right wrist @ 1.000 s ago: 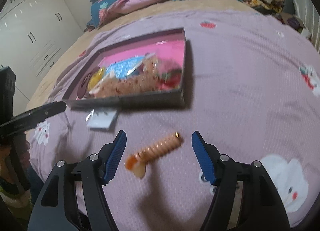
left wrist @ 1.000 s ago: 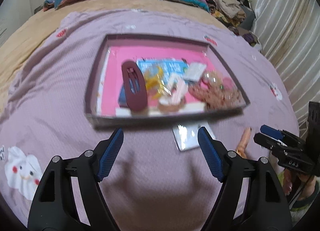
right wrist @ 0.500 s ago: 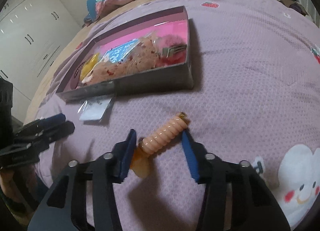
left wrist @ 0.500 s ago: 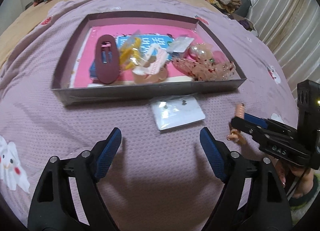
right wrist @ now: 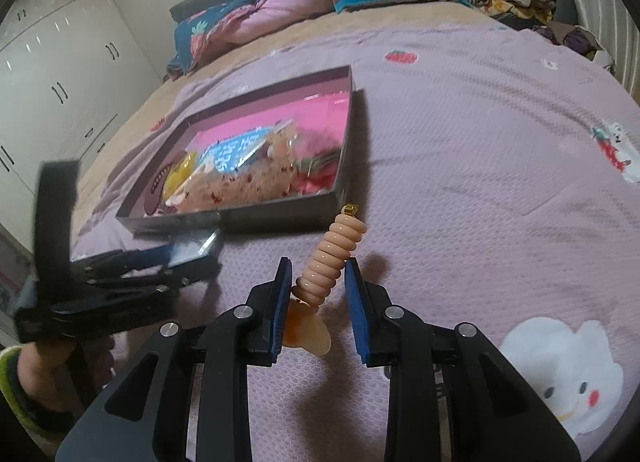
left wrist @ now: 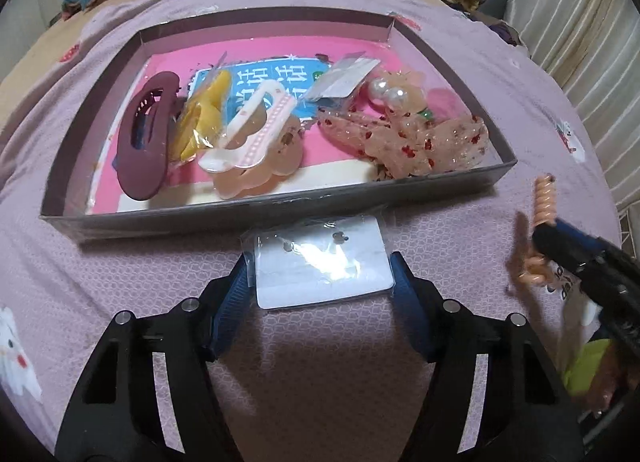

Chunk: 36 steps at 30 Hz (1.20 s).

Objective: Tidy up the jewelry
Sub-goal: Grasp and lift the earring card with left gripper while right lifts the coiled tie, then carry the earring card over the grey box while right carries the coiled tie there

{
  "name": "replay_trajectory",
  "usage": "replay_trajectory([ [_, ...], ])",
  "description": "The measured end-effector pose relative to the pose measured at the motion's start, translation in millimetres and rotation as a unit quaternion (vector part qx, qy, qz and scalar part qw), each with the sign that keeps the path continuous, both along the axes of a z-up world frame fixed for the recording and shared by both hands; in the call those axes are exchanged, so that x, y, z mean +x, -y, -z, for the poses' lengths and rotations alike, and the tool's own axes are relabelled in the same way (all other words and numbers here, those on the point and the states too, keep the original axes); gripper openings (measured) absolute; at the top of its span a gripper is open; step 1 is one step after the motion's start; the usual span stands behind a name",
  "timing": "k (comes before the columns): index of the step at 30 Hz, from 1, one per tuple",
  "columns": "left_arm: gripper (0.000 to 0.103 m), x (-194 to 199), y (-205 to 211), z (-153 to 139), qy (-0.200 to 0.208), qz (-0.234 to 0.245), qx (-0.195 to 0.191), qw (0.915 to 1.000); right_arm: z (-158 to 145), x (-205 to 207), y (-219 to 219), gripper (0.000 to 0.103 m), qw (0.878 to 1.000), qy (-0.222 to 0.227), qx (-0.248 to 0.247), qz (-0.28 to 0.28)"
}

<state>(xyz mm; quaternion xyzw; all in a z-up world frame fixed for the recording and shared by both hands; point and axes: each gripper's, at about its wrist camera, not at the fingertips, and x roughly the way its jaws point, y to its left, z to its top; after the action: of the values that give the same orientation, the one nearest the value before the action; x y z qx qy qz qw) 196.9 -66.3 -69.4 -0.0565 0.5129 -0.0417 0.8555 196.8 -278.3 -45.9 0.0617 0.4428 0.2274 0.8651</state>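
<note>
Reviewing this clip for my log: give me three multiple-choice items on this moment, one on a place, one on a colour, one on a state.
1. Where does the earring card lie?
A. in the box
B. on the bedspread before the box
C. on the pillows

2. What colour is the large hair claw in the box?
A. maroon
B. green
C. white

3. What does the right gripper have between its fingers?
A. nothing
B. the earring card
C. the peach spiral hair tie

Answers: 1 B, it rests on the purple cover between the left gripper's fingers; 2 A, dark maroon; 3 C, the coil sits between them, tilted up.
</note>
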Motion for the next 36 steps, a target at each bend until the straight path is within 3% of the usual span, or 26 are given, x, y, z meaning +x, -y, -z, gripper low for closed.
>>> replay_trajectory([
  [8,0.059,-23,-17,-25,0.024,0.011,-0.024,0.9994,-27,-6,1,0.026,0.999,0.033,0.008,-0.012],
  [17,0.059,-27,-62,-72,0.075,-0.029,-0.023,0.9965,-56,8,-12,0.023,0.997,0.070,0.003,-0.024],
  [27,0.059,-1,-102,-75,0.082,-0.078,-0.011,0.9936,-69,38,-38,0.022,0.996,0.087,-0.004,-0.028],
  [36,0.059,16,-116,-66,0.076,-0.093,-0.002,0.9928,-60,62,-64,0.022,0.996,0.083,-0.023,-0.037],
])
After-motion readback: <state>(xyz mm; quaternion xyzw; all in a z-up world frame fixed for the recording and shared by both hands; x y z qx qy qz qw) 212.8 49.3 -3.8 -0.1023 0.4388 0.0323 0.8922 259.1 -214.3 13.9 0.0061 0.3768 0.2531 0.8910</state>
